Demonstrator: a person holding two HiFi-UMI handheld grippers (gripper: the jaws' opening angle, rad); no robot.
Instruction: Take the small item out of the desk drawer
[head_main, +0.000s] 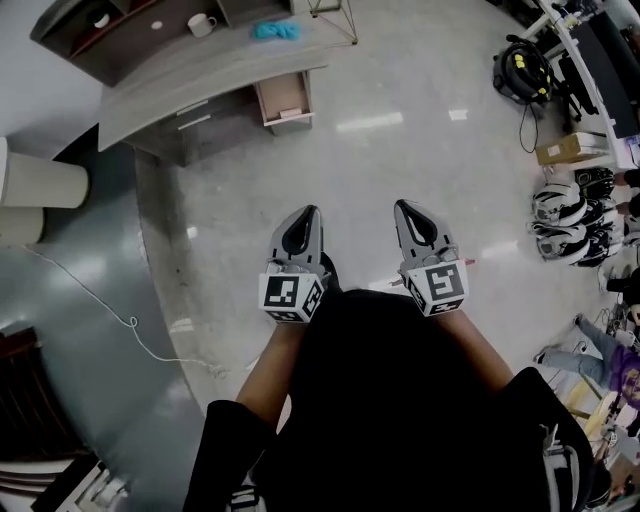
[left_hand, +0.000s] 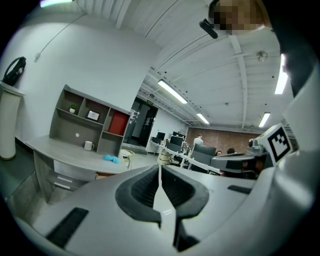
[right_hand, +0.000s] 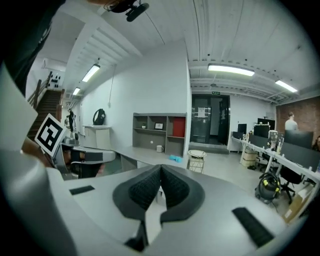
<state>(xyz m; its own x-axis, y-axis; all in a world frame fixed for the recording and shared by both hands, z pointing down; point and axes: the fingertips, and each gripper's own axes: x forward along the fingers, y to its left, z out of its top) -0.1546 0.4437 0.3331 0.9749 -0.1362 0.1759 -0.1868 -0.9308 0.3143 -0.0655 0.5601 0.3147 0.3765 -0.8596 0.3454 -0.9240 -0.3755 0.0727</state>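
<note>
A grey curved desk (head_main: 200, 75) with a shelf unit stands far ahead at the upper left. Below its right end a drawer (head_main: 283, 100) is pulled open; I cannot make out what lies in it. A white mug (head_main: 201, 24) and a blue item (head_main: 275, 31) sit on the desk top. My left gripper (head_main: 308, 212) and right gripper (head_main: 405, 207) hang side by side over the bare floor, well short of the desk, both shut and empty. The left gripper (left_hand: 160, 167) view shows the desk (left_hand: 75, 155) to the left. The right gripper (right_hand: 160, 167) view shows the desk (right_hand: 135, 152) straight ahead.
A wire stool (head_main: 335, 15) stands at the desk's right end. A black and yellow vacuum (head_main: 522, 70), a cardboard box (head_main: 570, 148) and several helmets (head_main: 560, 215) line the right side. A white cable (head_main: 100, 300) trails over the floor at left. Office desks (right_hand: 280, 155) with people are further right.
</note>
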